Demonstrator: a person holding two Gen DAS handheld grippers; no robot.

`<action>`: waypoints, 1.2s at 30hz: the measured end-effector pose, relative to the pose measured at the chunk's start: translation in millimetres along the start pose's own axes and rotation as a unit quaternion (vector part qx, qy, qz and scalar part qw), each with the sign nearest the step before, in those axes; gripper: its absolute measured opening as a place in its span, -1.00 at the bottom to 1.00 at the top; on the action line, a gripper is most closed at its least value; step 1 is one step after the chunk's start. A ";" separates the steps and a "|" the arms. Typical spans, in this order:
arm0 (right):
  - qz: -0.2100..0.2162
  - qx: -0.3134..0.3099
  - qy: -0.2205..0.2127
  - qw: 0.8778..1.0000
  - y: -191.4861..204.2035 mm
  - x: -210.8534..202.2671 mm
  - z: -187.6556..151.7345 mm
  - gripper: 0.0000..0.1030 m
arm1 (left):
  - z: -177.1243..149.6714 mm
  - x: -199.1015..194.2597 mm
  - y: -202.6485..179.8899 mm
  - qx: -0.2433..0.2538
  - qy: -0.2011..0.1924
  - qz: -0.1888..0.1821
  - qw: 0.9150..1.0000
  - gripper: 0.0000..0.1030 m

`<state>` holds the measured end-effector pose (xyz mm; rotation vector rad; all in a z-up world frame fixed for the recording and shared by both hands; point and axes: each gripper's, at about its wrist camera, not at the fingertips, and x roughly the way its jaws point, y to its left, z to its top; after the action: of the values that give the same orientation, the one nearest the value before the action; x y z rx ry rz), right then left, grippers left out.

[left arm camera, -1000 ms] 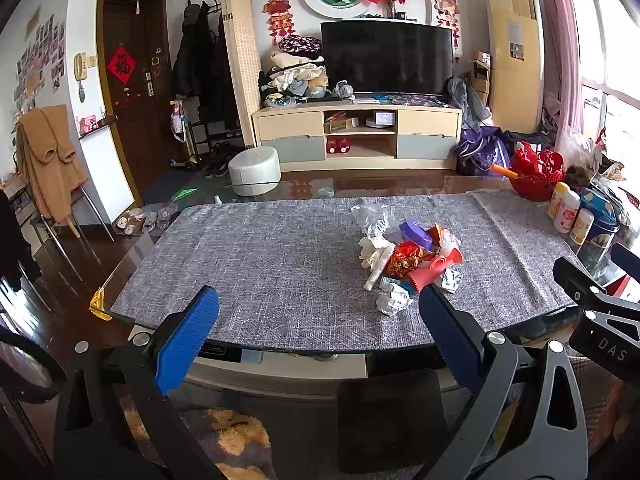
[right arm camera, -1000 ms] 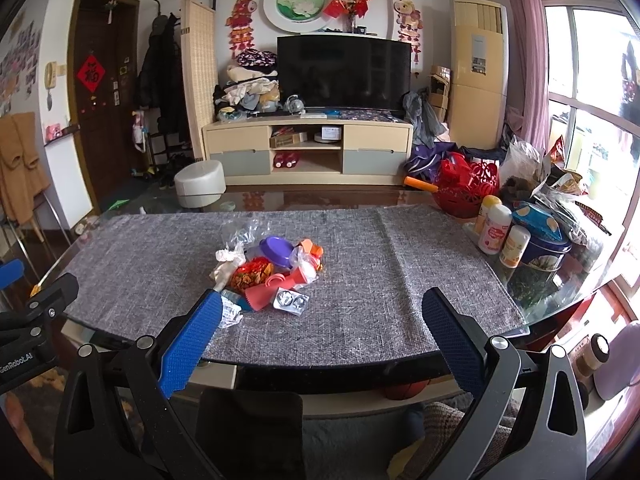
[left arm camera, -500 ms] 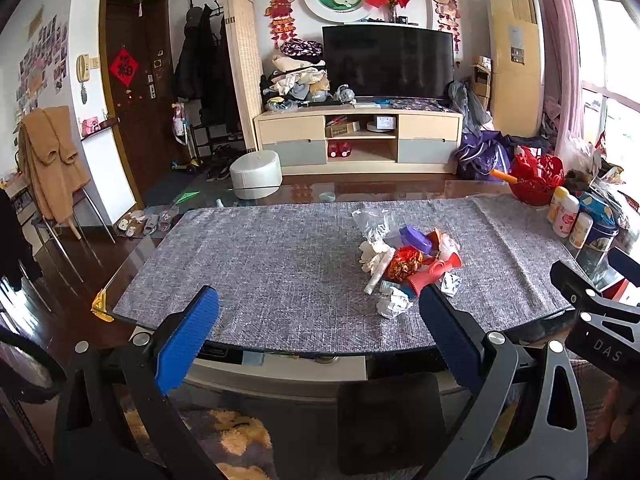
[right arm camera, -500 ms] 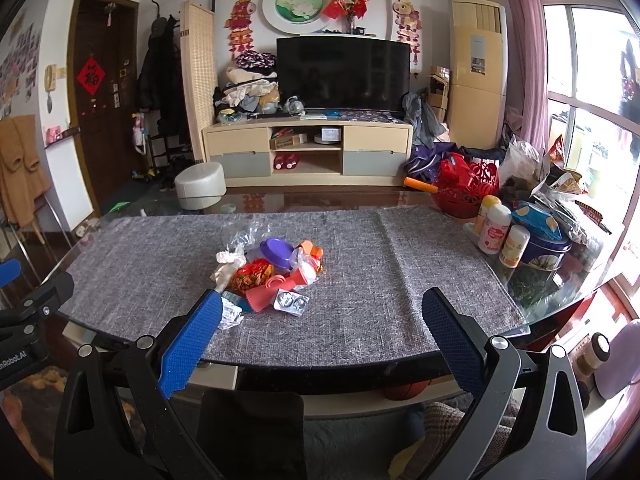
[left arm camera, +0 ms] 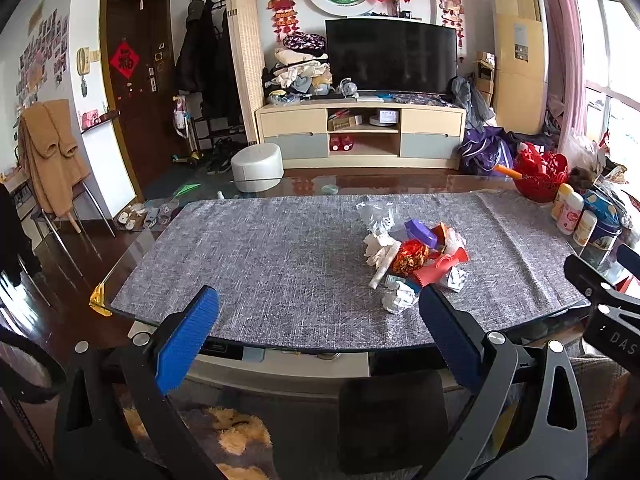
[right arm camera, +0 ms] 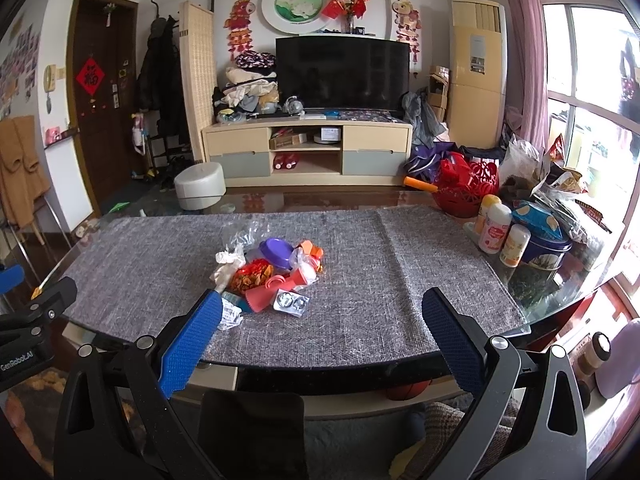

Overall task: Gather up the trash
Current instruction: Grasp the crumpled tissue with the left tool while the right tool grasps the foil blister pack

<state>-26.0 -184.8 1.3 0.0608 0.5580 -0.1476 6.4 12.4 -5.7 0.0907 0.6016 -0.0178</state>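
A pile of trash (left arm camera: 414, 258) lies on the grey table mat (left arm camera: 280, 256): crumpled white paper, a red snack wrapper, a purple lid, a red plastic piece and clear film. It also shows in the right wrist view (right arm camera: 268, 276). My left gripper (left arm camera: 320, 340) is open and empty, near the table's front edge, with the pile ahead to the right. My right gripper (right arm camera: 320, 338) is open and empty at the front edge, with the pile ahead to the left. Each gripper's body shows at the edge of the other's view.
Bottles and a blue tin (right arm camera: 516, 240) stand at the table's right end beside a red basket (right arm camera: 466, 186) and bags. A black chair back (left arm camera: 390, 420) is below the table edge. A TV stand (left arm camera: 360, 136) and white stool (left arm camera: 258, 166) are beyond.
Both grippers have drifted slightly forward toward the table. Both stay open, and the trash has not moved.
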 end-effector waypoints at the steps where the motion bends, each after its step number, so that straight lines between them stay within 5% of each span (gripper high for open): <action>1: -0.001 0.002 0.001 1.000 -3.2 1.5 -1.3 0.95 | -1.0 2.0 0.7 -0.001 0.002 0.000 1.000 0.84; 12: -0.004 0.016 0.018 1.000 -19.8 28.4 -4.6 0.95 | -8.6 37.7 5.1 0.002 0.033 0.005 0.999 0.84; 22: 0.033 0.013 0.092 0.995 -14.0 102.8 -31.9 0.90 | -29.4 104.0 -10.2 0.033 0.093 -0.010 0.995 0.84; 36: 0.066 0.003 0.143 0.988 -0.6 181.2 -35.2 0.68 | -41.5 181.1 -34.2 0.068 0.159 -0.058 0.983 0.84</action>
<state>107.4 -204.2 -124.8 0.1262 0.8374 -0.0102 130.7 -16.1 -145.0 0.1927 0.9245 -0.1598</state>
